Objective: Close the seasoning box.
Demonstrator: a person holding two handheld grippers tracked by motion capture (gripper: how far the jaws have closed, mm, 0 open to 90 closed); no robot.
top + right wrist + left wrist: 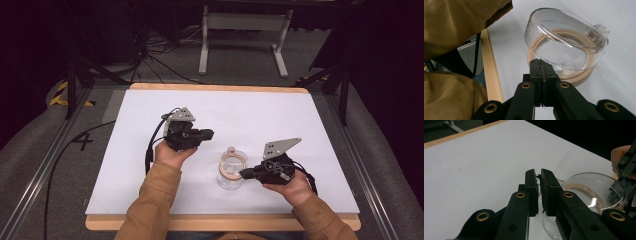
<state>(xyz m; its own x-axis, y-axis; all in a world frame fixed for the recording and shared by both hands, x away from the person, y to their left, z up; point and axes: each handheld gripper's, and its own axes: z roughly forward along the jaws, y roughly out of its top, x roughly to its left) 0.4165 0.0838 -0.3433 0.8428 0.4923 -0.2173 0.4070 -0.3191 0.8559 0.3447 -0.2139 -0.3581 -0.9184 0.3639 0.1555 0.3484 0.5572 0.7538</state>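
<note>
Presently the glass bowl (232,172) is pinched at its rim by the nearer right gripper (245,173), while the clenched, empty left gripper (209,134) is held apart.

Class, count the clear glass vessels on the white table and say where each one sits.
1: a clear glass vessel near the table's front edge, at the right gripper's tips, with a tan ring.

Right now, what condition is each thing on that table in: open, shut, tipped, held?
Glass bowl: clear, empty, tilted, leaning on the beige ring.
Beige ring: flat on the white table, under the bowl.
Left gripper: shut, holding nothing, raised beside the bowl.
Right gripper: shut, empty, tips at the bowl's rim.
</note>
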